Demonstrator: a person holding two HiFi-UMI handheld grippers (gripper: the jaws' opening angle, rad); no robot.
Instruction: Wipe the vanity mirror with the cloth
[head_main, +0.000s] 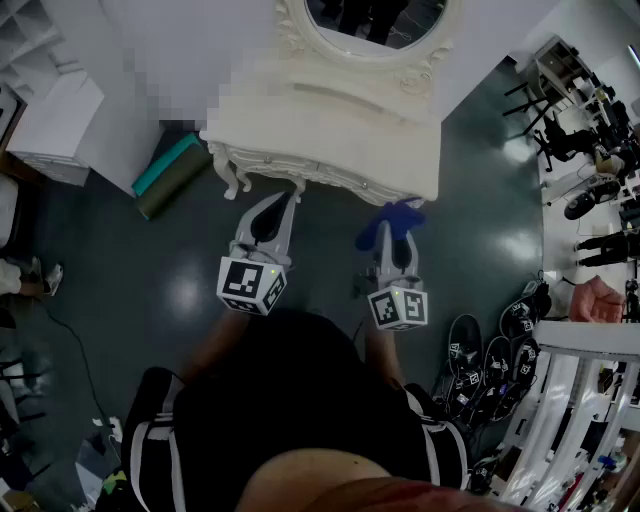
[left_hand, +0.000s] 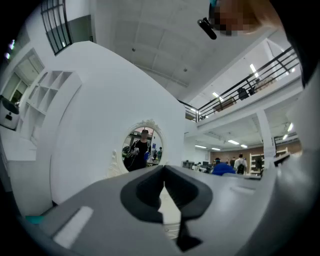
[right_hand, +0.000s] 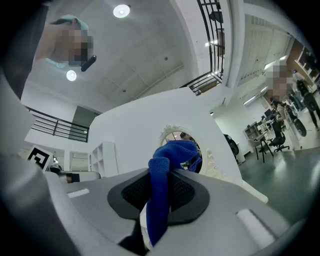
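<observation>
Right claw (right_hand: 160, 176) clamped on the blue cloth (right_hand: 169, 159); left claw (left_hand: 164, 172) closed, empty. Needs lifting to the mirror (head_main: 375, 22) at 12 o'clock, well apart beyond the tabletop (head_main: 330, 140). Best to press the bunched end flat, keeping the pinch firm.

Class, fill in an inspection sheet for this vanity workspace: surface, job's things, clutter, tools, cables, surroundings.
Surface: white carved vanity table; nothing seen on the part of its top that shows.
Job's things: oval vanity mirror upright above the table; blue cloth pinched in the right tool.
Clutter: teal roll on the floor by the table's left legs; dark gear beside a white rack at the right.
Tools: left tool shut and empty; right tool shut on the cloth; both are short of the mirror.
Cables: one thin cable on the floor at far left.
Surroundings: dark glossy floor, white wall, office chairs at upper right.
</observation>
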